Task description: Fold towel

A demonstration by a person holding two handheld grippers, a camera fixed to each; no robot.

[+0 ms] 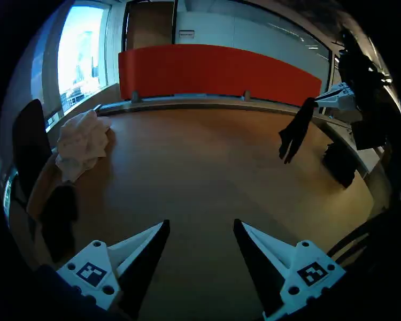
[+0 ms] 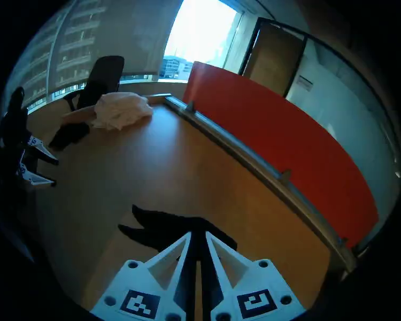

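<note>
One gripped towel (image 1: 295, 131) — one pale heap (image 1: 83, 142)

Black towel (image 2: 163, 229), red partition (image 2: 286, 144)

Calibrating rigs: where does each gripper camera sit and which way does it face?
Left gripper view: on the left gripper, fingers open, facing across the table to the red divider; right gripper at far right dangles a black towel.
Right gripper view: on the right gripper, shut on that towel, facing along the divider toward the window; left gripper far left.
Shared: table, divider, white towel pile.
</note>
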